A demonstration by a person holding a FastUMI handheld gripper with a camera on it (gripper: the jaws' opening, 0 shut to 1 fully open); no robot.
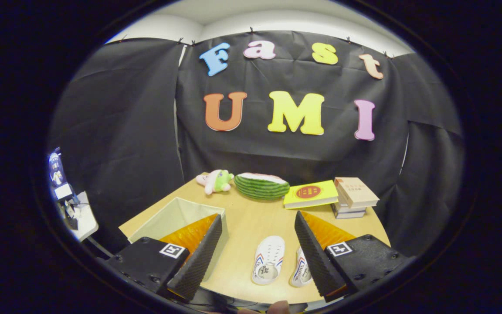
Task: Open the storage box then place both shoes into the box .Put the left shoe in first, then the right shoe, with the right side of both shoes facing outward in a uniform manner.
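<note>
Pale open-topped storage box [177, 218] sits by my left finger, already open. Two white canvas shoes [269, 259] lie side by side between and just ahead of my gripper [257, 257], fingers wide apart, holding nothing. I'd drop straight onto the left shoe, grip mid-body. Round wooden table [251, 218], black cloth behind.

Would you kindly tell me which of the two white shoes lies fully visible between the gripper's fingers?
The left-hand shoe, lying clear between the open gripper fingers; the other shoe is partly hidden behind one finger.
</note>
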